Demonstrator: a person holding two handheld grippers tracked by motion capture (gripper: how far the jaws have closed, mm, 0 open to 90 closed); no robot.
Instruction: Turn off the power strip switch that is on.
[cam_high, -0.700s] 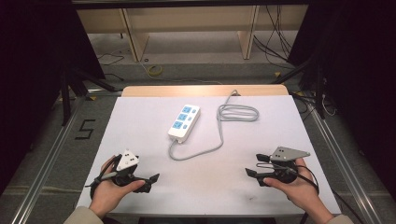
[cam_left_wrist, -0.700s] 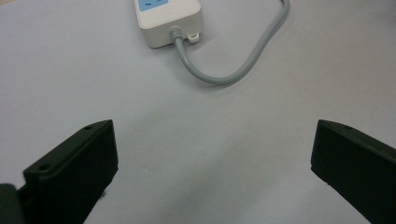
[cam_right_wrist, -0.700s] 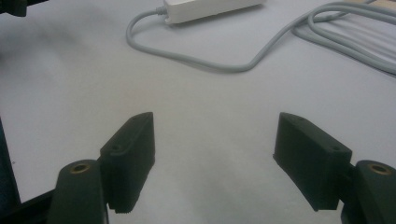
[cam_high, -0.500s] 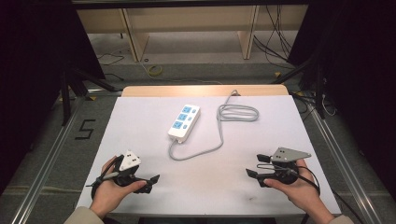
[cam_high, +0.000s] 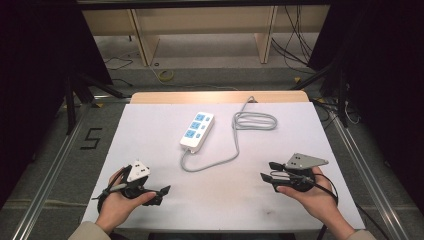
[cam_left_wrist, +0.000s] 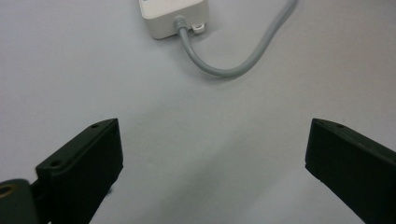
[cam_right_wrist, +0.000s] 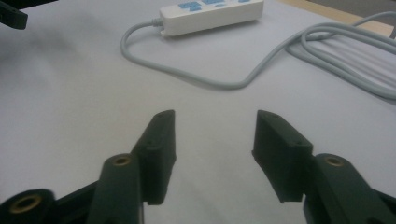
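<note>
The left gripper (cam_high: 159, 192) sits low at the near left of the table, held in the person's left hand (cam_high: 117, 202), its jaws spread wide with nothing but bare tabletop between them, as the left gripper view makes plain. The right gripper (cam_high: 267, 171), cupped in the right hand (cam_high: 310, 197) at the near right and topped by its grey three-cornered plate, also has its jaws parted, though less widely; the right gripper view shows only empty surface in the gap, and the pads touch nothing. Both point inward across the table. The white power strip (cam_high: 197, 130), with blue-faced sockets along its top, lies flat near the middle of the table, angled slightly, well apart from both grippers. Its grey cable (cam_high: 220, 162) leaves the near end, curves toward the right and runs back to a loose coil beside the strip at the far right. The table (cam_high: 150, 150) is covered in a pale, matte white sheet, with a strip of light wood showing along the far edge. Beyond it are a grey floor, wooden shelf legs, loose black cables and dark curtains at both sides; metal rails flank the table, and a number 5 (cam_high: 91, 138) is marked on the floor at the left.
</note>
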